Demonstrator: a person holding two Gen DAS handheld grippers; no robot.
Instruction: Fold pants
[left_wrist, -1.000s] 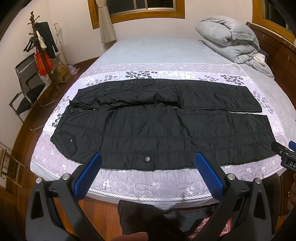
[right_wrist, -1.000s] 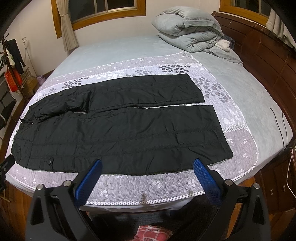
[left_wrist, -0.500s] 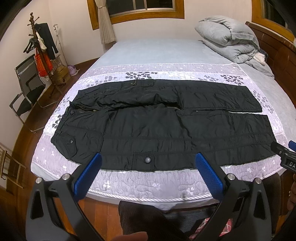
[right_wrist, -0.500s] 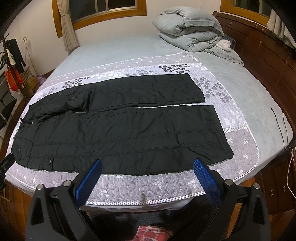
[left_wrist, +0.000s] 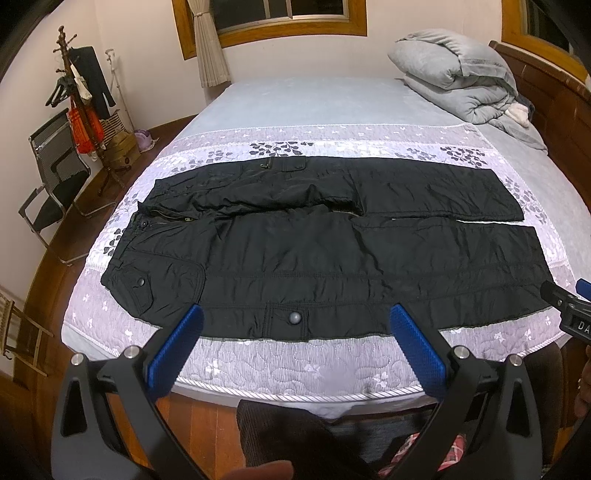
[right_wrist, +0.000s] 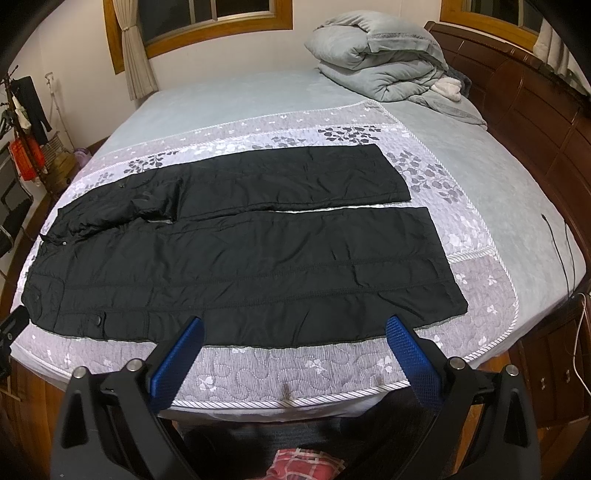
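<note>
**Pants** (left_wrist: 317, 254): black, padded, laid flat and full length along the near edge of the bed (left_wrist: 303, 99), on the patterned quilt (left_wrist: 295, 369). Waistband toward the left end of the bed, hems toward the right end. The two legs lie side by side with a thin strip of quilt showing between them near the hems. The far leg is rumpled around the hip; the near leg is smoother. No fold made yet.

**My left gripper** (left_wrist: 293, 334): fingers spread wide, holding nothing, hovering off the near edge, in front of the snap button (left_wrist: 295, 317) at mid-length.

**My right gripper** (right_wrist: 293, 339): fingers likewise wide apart and empty, off the near edge, facing the lower half of the near leg. Its tip also shows at the right margin of the left view.

**Change over the last second**: almost none. Both views match the earlier ones, apart from a slight drift in framing; the pants have not shifted, and neither gripper has closed or touched cloth.

**Meaning for the task**: I judge this the pause before the first fold. Likely next is to pinch the near leg's outer seam at two points and carry it over the far leg.

**Also present**: grey duvet (right_wrist: 384, 66) at the far right corner; coat rack (left_wrist: 79, 96) and chair (left_wrist: 51, 173) on the floor to the left.
</note>
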